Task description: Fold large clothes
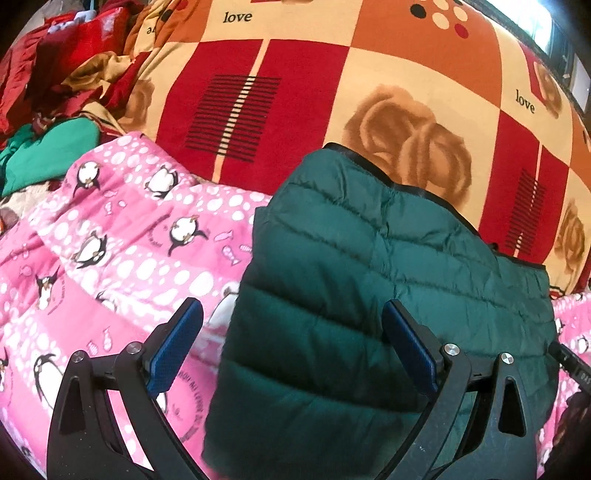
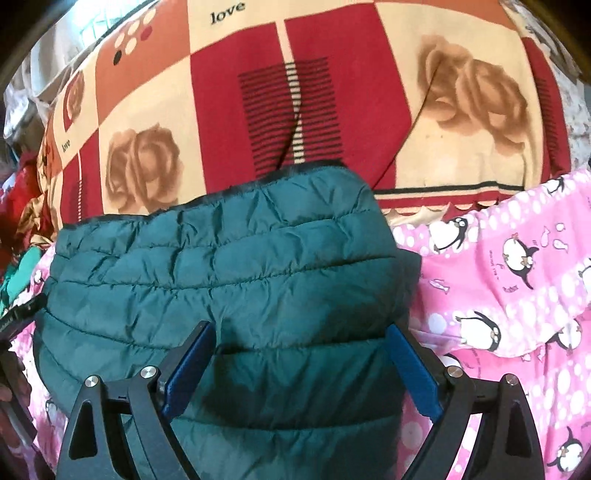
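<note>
Jacket: dark green quilted jacket (image 1: 388, 266) folded into a block, centre of both views, lying on pink penguin blanket (image 1: 122, 236)
Left gripper (image 1: 291, 343): jaws spread wide, nothing pinched; jacket's left edge sits between the pads
Right gripper (image 2: 301, 365): jaws spread wide above jacket, pads not pressing it
Background: red and cream rose bedspread (image 1: 314, 74) across top; heap of red and green clothes (image 1: 55, 92) upper left of left view

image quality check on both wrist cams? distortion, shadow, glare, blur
Left wrist: strong fisheye bulge with dark corners; a blown-out bright patch at top right; the near end of the green puffer jacket sits in shadow; the pink penguin blanket is soft at the edges. Right wrist: same bulge; the jacket shows sharp quilting, with shadow between the open right gripper fingers; no glare.
</note>
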### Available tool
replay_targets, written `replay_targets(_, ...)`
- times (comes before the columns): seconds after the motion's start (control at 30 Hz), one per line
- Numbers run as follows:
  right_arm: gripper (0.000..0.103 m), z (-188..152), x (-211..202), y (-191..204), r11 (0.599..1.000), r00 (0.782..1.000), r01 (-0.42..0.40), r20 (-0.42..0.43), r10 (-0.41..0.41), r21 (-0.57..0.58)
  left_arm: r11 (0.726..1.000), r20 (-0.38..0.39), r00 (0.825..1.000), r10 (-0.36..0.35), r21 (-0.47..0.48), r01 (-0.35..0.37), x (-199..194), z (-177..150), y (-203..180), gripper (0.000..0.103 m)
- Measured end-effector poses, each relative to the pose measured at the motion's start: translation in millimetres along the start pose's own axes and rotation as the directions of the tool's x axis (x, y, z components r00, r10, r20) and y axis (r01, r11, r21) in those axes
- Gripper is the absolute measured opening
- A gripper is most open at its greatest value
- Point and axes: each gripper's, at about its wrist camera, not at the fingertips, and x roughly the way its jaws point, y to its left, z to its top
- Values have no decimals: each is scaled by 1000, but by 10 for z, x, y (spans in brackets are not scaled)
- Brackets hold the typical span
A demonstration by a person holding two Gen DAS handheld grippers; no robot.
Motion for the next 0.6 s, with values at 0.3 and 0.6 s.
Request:
replay_targets(0.3, 97, -51, -64, -116, 999, 1000, -13, -16, 14, 34, 999, -30, 999, -38, -27, 37, -35, -68, 89, 98)
replay_targets(0.6, 102, -47, 82, -294, 996, 998, -33, -49, 37, 83, 997, -61, 996, -61, -40, 58, 97, -108, 107, 98)
